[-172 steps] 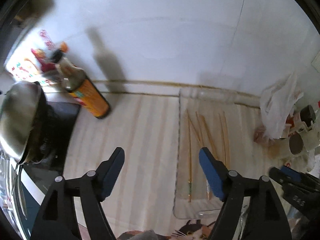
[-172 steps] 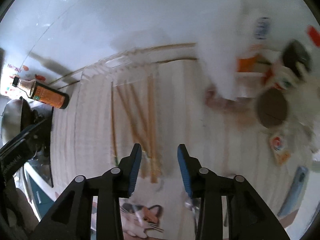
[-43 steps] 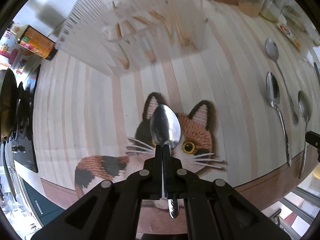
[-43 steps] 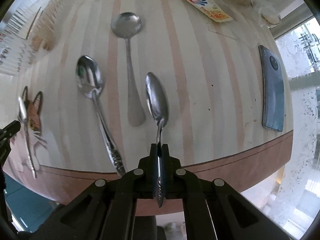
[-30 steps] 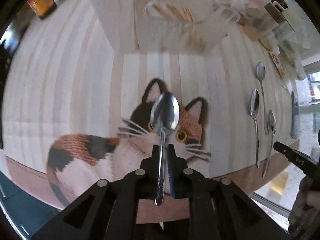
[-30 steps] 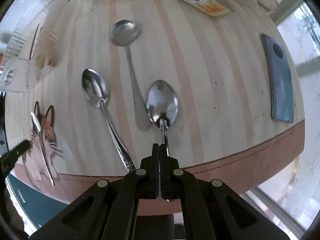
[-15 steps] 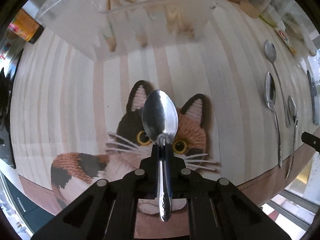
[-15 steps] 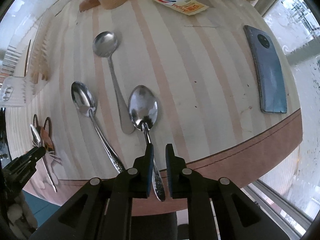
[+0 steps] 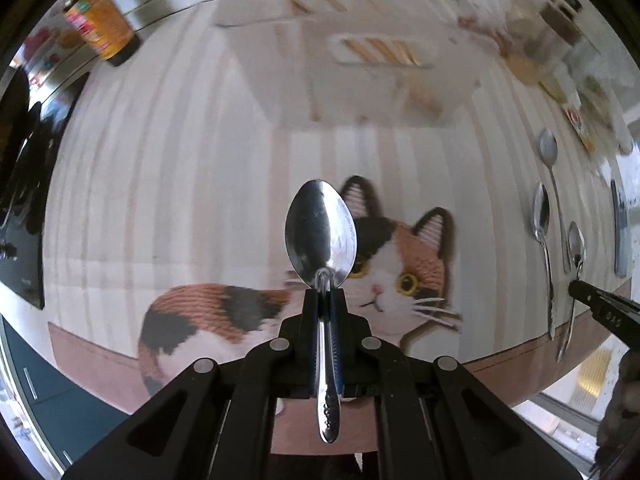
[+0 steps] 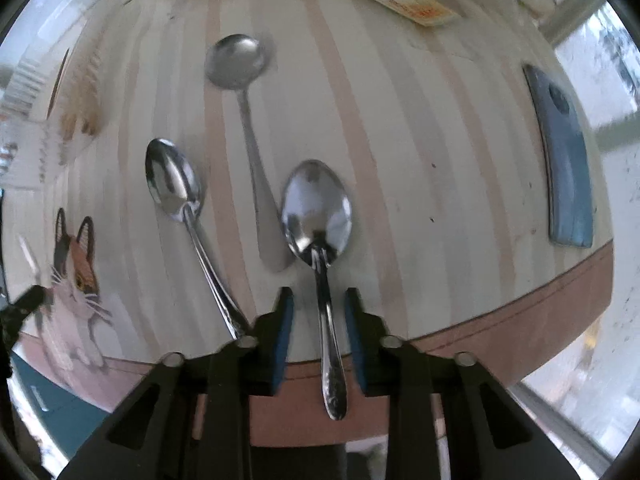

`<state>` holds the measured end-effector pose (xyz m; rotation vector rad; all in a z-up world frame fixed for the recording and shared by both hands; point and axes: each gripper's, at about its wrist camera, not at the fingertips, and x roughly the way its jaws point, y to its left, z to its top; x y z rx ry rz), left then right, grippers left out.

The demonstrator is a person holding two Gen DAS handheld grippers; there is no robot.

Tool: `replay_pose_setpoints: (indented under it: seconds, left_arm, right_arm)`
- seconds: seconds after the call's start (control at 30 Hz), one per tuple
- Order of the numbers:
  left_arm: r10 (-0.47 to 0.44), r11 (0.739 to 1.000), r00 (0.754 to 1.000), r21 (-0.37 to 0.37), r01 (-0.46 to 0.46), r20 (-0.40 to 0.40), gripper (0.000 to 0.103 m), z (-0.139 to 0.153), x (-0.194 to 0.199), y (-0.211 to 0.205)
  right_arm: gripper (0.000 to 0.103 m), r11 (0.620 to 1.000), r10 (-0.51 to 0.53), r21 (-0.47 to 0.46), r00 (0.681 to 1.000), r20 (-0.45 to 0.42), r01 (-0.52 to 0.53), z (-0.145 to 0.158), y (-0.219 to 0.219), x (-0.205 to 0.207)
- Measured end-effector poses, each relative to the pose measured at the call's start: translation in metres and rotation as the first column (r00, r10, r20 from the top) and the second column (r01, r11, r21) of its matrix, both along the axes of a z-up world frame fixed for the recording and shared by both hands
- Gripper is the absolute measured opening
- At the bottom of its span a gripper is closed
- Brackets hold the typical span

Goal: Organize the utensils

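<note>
1. The left gripper [image 9: 325, 300] is clamping a spoon [image 9: 321, 232] over the cat mat [image 9: 404, 264], carrying it toward the clear tray [image 9: 360, 60] at twelve o'clock
2. The right gripper [image 10: 318, 312] is standing apart around a second spoon [image 10: 318, 216] lying on the table [image 10: 440, 160]; closing on its handle comes next

Count, utensils and other items. Spoons: 4 total. One [image 9: 321, 236] raised over the table [image 9: 168, 184]; three lying on it [image 10: 316, 216], [image 10: 173, 180], [image 10: 236, 62]. Phone [image 10: 568, 160]: 1. Clear tray [image 9: 352, 80]: 1. Sauce bottle [image 9: 100, 20]: 1. Chopsticks: count unclear, blurred.
</note>
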<state>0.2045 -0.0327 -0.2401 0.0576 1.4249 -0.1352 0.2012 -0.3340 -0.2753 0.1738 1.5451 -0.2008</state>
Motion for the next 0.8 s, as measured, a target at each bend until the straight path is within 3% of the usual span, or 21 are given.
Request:
replay_pose_setpoints:
  seconds: [0.37,0.6,0.8]
  left_arm:
    - [0.039,0.999,0.996,0.013,-0.04,0.08,0.004,0.038,-0.003,0.024]
    - [0.052,0.999,0.984,-0.002,-0.053,0.171,0.004,0.054,-0.004,0.034]
    - [0.078,0.997,0.965,-0.042,-0.069,0.249,0.004,0.091,0.003,0.039]
  right_arm:
    - [0.002,1.0,-0.021,0.011,0.997,0.078,0.021,0.03,0.004,-0.004]
    - [0.002,0.998,-0.062,0.044,0.985,0.159,0.055,0.072,-0.013,0.0]
    - [0.002,0.997,-0.033,0.07,0.969,0.244,0.016,0.117,0.0,0.006]
